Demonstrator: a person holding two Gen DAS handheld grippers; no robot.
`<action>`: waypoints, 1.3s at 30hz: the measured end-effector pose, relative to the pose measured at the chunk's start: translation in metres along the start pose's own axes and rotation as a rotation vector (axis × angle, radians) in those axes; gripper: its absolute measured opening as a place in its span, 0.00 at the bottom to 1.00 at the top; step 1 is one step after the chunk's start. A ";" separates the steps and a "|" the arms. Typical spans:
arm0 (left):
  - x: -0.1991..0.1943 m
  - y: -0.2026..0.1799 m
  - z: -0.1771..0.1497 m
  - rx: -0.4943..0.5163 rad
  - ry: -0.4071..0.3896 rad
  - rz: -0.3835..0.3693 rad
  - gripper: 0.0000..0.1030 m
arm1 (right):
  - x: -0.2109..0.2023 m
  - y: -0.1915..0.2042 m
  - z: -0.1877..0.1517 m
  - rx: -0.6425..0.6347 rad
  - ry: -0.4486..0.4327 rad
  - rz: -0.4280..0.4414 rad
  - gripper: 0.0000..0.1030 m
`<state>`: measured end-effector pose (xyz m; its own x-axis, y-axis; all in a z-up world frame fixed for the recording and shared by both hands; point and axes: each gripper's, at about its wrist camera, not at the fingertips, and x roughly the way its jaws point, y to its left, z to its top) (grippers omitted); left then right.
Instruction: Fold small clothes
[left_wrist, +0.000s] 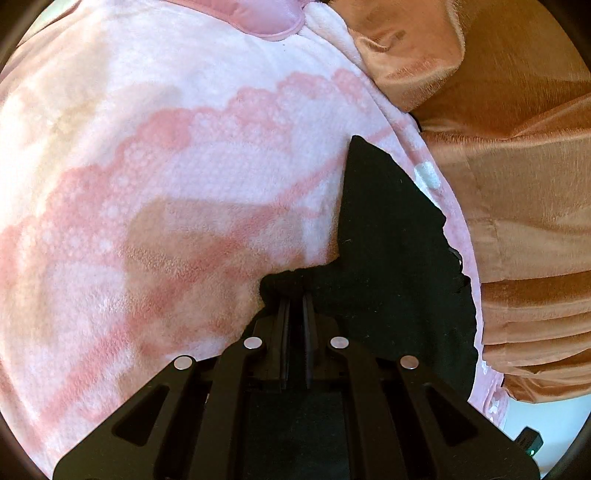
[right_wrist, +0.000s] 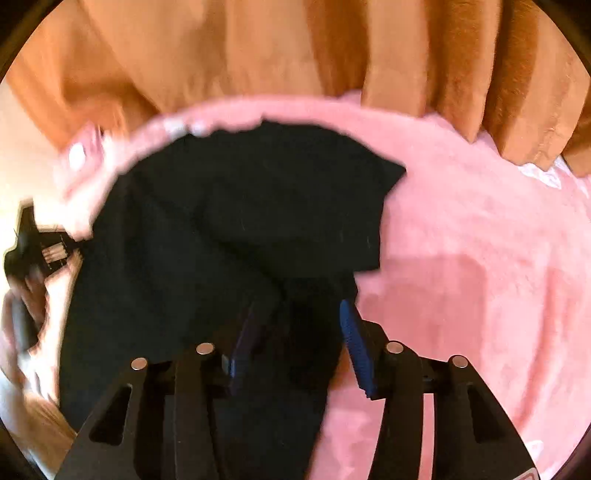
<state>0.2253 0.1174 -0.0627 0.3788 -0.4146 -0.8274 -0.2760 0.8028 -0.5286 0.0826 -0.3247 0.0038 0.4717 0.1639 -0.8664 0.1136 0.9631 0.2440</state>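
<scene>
A small black garment (left_wrist: 391, 258) lies on a pink fleece blanket (left_wrist: 166, 184), partly folded over itself. My left gripper (left_wrist: 297, 291) is shut on a bunched edge of the garment at its left side. In the right wrist view the garment (right_wrist: 240, 221) spreads across the middle, blurred by motion. My right gripper (right_wrist: 299, 314) has its blue-padded fingers (right_wrist: 351, 332) apart, with a dark strip of the garment lying between and over them. The left gripper (right_wrist: 33, 240) shows as a blurred black shape at the far left of that view.
Orange-brown velvet curtains (right_wrist: 332, 55) hang along the blanket's far edge and also show in the left wrist view (left_wrist: 517, 184). A pink satin pillow (left_wrist: 266, 18) lies at the top. The blanket (right_wrist: 480, 258) stretches to the right of the garment.
</scene>
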 end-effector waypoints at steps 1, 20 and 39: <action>0.000 0.000 0.000 0.000 -0.001 0.001 0.06 | 0.006 0.002 0.005 0.012 -0.004 0.043 0.47; 0.002 -0.005 -0.001 0.043 -0.008 0.020 0.06 | 0.068 -0.029 0.041 0.057 -0.028 -0.080 0.06; 0.036 -0.061 0.029 0.222 -0.178 0.061 0.17 | 0.111 0.116 0.062 -0.169 -0.040 0.123 0.23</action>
<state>0.2819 0.0661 -0.0551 0.5222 -0.2963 -0.7997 -0.1109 0.9062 -0.4081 0.2023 -0.2084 -0.0372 0.5082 0.2770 -0.8155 -0.0935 0.9590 0.2675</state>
